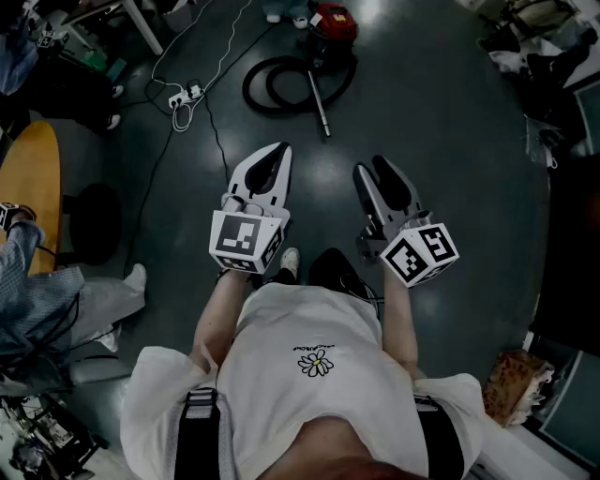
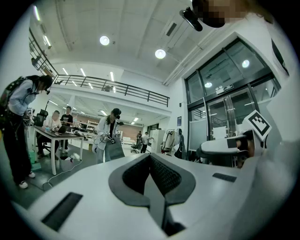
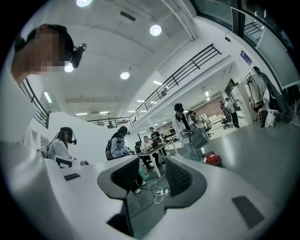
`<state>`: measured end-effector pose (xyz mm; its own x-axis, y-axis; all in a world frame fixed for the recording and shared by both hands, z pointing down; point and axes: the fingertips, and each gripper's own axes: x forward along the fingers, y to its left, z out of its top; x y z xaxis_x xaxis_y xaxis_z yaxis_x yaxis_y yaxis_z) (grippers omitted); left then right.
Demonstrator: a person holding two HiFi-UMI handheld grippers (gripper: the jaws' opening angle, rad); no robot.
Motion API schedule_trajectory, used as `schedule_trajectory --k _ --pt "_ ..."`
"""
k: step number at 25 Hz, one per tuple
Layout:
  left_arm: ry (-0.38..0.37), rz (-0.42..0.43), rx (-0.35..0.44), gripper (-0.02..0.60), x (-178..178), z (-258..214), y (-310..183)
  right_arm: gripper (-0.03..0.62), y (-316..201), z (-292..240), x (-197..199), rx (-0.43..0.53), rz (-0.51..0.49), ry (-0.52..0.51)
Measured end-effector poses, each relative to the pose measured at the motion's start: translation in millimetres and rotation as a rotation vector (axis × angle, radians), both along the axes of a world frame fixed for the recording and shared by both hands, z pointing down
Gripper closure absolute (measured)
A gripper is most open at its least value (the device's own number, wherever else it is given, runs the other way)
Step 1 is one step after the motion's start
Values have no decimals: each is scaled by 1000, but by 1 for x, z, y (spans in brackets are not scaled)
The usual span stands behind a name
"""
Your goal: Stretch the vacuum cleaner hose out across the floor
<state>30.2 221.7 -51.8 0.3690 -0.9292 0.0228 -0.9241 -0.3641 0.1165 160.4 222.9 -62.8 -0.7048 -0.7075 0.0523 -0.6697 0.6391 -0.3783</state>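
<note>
In the head view the red vacuum cleaner (image 1: 333, 21) stands on the dark floor at the top. Its black hose (image 1: 281, 84) lies coiled in a ring in front of it, with the metal wand (image 1: 320, 105) across the ring. Both grippers are held at waist height, well short of the hose and pointing toward it. My left gripper (image 1: 277, 150) (image 2: 150, 157) is shut with nothing between its pads. The right gripper (image 1: 368, 167) (image 3: 152, 168) is open and empty. The right gripper view catches the vacuum cleaner (image 3: 213, 158) far off on the floor.
A white power strip (image 1: 185, 94) with cables lies left of the hose. A round wooden table (image 1: 33, 178) and a seated person are at the left. Several people stand round a desk (image 3: 157, 149). A patterned bag (image 1: 511, 380) sits at the lower right.
</note>
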Motion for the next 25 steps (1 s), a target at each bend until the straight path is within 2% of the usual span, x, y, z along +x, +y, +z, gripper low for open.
schedule_trajectory --k 4,8,13,18,20,24,25 --pt "35 -18 -2 574 -26 7 -51 414 -53 16 -17 -29 5 13" --pt "16 -26 -19 574 -36 21 -109 414 -119 32 -24 -46 12 -3" --pt "-16 -26 -7 575 -35 35 -207 414 -231 61 -20 -44 26 54" --pt "-40 -32 -1 574 -51 34 -313 414 -341 66 -36 -40 8 130" --pt "-25 -36 1 574 -60 34 -352 414 -380 73 -45 -55 -6 138" --pt "2 -30 -46 569 -76 53 -418 414 -441 96 -61 -113 -15 158" --pt "4 -28 -61 552 -80 62 -433 414 -455 106 -63 -130 -14 179"
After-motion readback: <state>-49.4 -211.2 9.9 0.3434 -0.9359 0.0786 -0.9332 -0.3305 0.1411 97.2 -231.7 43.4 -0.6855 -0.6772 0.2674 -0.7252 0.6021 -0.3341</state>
